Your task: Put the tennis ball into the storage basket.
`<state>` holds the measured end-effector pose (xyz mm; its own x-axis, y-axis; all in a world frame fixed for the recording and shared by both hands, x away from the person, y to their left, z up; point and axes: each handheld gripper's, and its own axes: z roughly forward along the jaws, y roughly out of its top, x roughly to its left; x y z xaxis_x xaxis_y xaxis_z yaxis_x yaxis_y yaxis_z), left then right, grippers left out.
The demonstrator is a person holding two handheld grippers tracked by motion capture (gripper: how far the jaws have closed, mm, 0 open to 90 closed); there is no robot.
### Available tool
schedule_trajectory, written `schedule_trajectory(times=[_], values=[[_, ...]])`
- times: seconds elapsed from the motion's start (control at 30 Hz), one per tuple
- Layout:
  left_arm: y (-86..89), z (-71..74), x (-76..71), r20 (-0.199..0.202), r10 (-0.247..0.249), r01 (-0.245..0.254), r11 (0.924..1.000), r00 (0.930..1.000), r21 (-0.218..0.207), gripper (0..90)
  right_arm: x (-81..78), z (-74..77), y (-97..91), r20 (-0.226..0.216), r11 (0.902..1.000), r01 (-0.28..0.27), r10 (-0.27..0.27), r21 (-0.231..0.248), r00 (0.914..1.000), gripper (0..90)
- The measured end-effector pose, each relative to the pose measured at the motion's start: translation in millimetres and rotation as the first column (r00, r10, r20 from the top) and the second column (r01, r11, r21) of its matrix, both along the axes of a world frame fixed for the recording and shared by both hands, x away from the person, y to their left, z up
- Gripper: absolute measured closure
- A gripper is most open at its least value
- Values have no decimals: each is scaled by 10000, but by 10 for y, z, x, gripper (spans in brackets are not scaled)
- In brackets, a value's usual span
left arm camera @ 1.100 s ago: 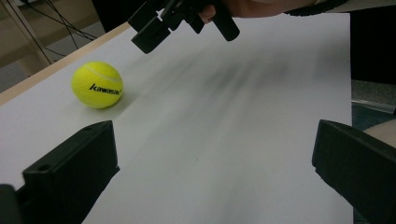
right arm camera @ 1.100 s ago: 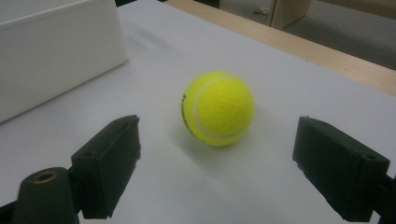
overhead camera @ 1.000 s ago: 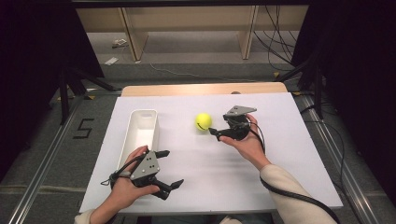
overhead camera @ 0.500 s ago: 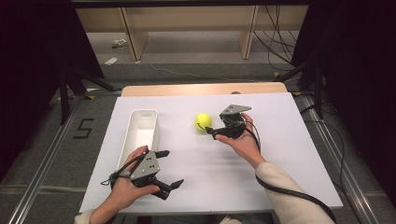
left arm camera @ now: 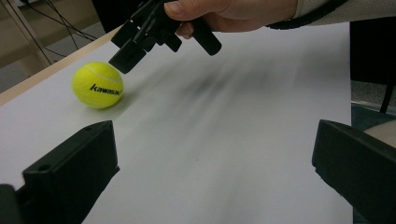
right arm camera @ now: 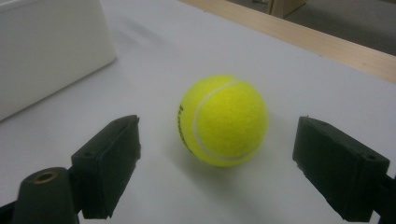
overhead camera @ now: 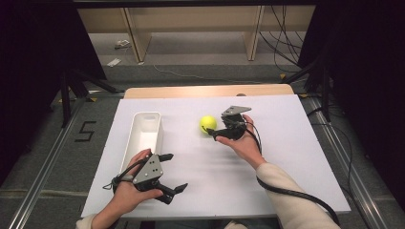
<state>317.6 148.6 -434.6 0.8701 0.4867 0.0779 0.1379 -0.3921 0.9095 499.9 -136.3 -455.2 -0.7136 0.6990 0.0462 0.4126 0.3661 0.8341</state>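
Observation:
A yellow tennis ball [overhead camera: 208,123] [left arm camera: 97,85] [right arm camera: 223,120] rests on the white tabletop [overhead camera: 286,143], right of a long white bin [overhead camera: 143,138] [right arm camera: 46,51]. My right gripper [overhead camera: 215,131] [left arm camera: 163,50] is open just right of the ball. In the right gripper view the ball lies a little ahead of that gripper [right arm camera: 218,140], centred between its spread jaws and touching neither. My left gripper [overhead camera: 175,171] [left arm camera: 215,144] stands open near the front edge, below the bin, with nothing between its jaws.
A wooden strip [overhead camera: 205,90] runs along the table's far edge. Beyond it are a grey floor, shelf legs [overhead camera: 136,33] and cables. Black stands [overhead camera: 67,90] flank the table on both sides.
My right gripper has shifted slightly left, closer to the ball. The ball, the bin and my left gripper have stayed in place.

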Motion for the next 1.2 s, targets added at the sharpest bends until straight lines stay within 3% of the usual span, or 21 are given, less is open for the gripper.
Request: schedule_trajectory(times=[1.2], values=[[3,2,-9,21,-3,3,10000,10000,-16,0,324,-218,301,-494,9947,196,-247,-1006,9985,157]])
